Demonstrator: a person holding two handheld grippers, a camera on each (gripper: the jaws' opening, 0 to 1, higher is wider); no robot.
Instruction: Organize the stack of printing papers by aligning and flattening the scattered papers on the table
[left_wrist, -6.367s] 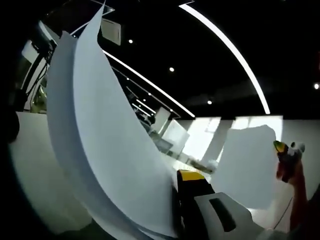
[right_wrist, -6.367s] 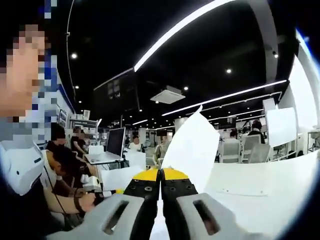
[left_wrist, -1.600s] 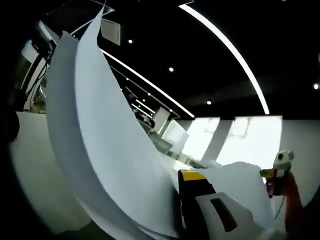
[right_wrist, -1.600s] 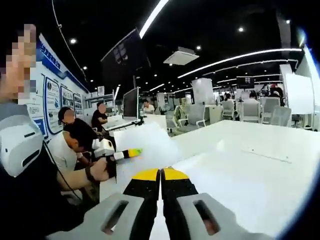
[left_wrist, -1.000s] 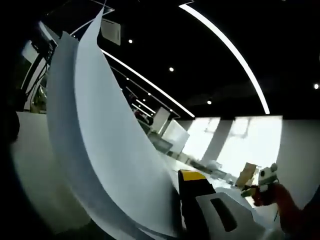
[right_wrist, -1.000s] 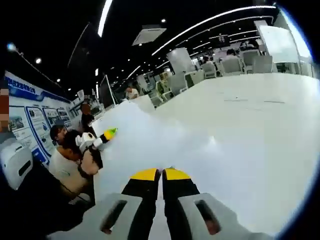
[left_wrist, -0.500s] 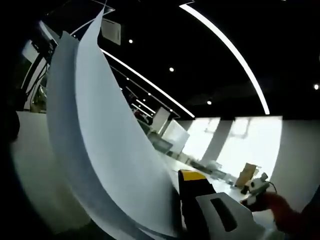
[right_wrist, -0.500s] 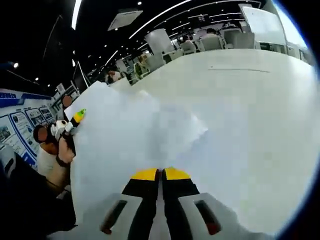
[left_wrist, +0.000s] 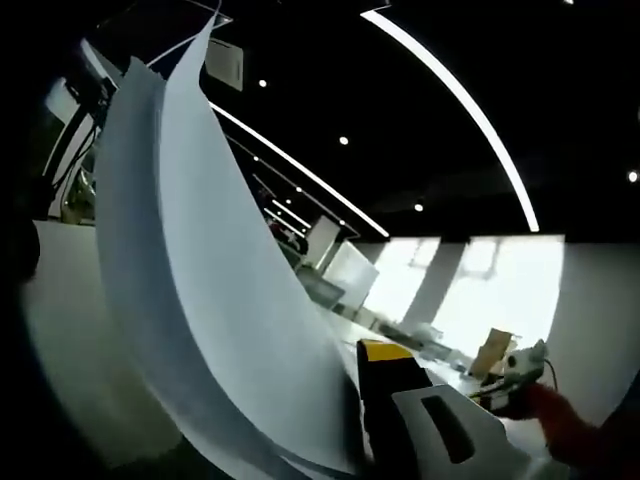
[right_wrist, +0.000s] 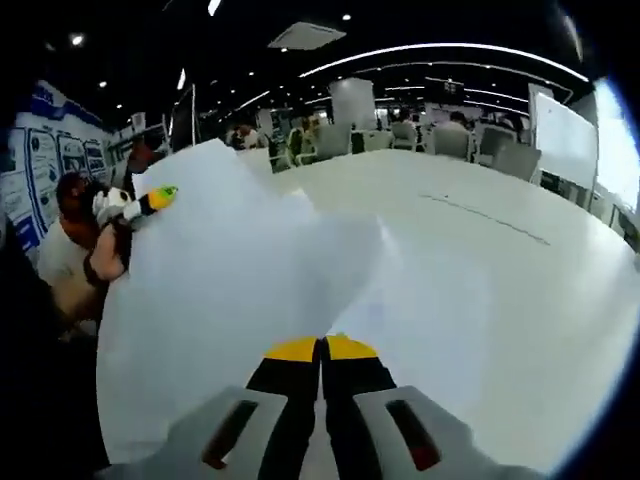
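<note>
A thick bundle of white printing papers (left_wrist: 210, 300) curves up from the bottom middle to the upper left of the left gripper view. My left gripper (left_wrist: 358, 352) is shut on its lower edge; one yellow-tipped jaw shows and the paper hides the other. In the right gripper view the same papers (right_wrist: 190, 250) stand at the left, with the left gripper (right_wrist: 150, 200) held in a hand. My right gripper (right_wrist: 322, 347) has its jaws together on the edge of a loose white sheet (right_wrist: 290, 270) that lies low over the white table (right_wrist: 480, 300). The right gripper (left_wrist: 500, 372) also appears at the left view's lower right.
The white table (left_wrist: 70, 340) stretches wide to the right and far side. A person (right_wrist: 70, 250) sits at the left edge by a blue wall poster. Chairs, desks and other people (right_wrist: 420, 130) stand beyond the table's far edge.
The right gripper has swung down toward the table, and its sheet has gone from upright to lying low over the surface. The left gripper still holds the curved bundle in place.
</note>
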